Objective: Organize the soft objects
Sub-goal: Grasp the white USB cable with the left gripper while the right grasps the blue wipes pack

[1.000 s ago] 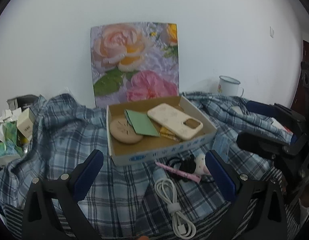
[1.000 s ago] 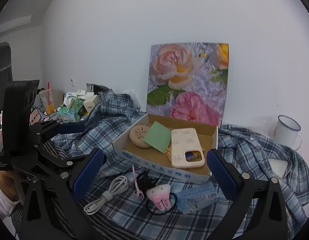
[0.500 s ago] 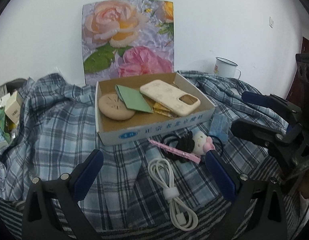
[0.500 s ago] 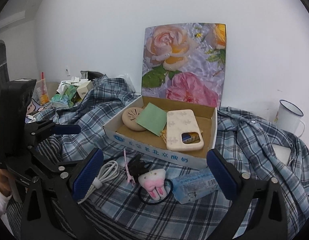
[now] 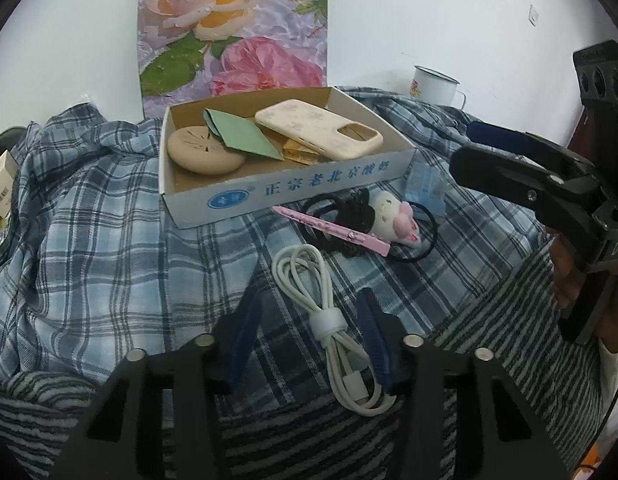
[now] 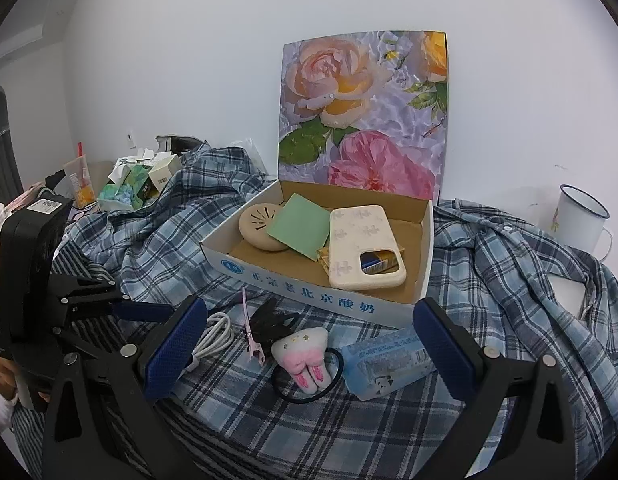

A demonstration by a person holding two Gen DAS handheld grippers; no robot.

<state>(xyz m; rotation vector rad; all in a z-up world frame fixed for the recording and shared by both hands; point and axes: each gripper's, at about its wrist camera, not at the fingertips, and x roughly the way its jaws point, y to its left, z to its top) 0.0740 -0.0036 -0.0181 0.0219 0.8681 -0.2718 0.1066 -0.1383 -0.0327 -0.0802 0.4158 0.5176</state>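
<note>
**Left jaws closing around the coiled cable; right jaws released**

Left gripper (image 5: 307,304) — its blue-padded jaws have just been closing and now straddle the coiled white charging cable (image 5: 329,320), bound by a white strap, which lies on the blue plaid cloth (image 5: 109,248). A gap remains between the left pad and the coil; on the right side the pad stands just beside the cable, and contact cannot be confirmed, so the jaws are not yet clenched on it.

Right gripper (image 6: 309,344) — jaws spread wide and released, holding nothing; between them, on the cloth, lie the white-and-pink plush charm on a black hair tie (image 6: 305,360) and a pale blue plastic packet (image 6: 389,360).

Just beside the plush charm lie a pink hair clip (image 5: 333,230) and a black hair claw (image 5: 355,210).

Behind these stands the shallow white cardboard box with blue lettering (image 5: 309,188). It contains a round beige perforated disc (image 5: 203,152), a green folded card (image 5: 245,136) and a cream flower-print phone case (image 5: 321,128).

A floral rose picture (image 6: 365,112) leans against the wall behind the box; a white enamel mug (image 6: 581,220) stands to one side of it.
</note>
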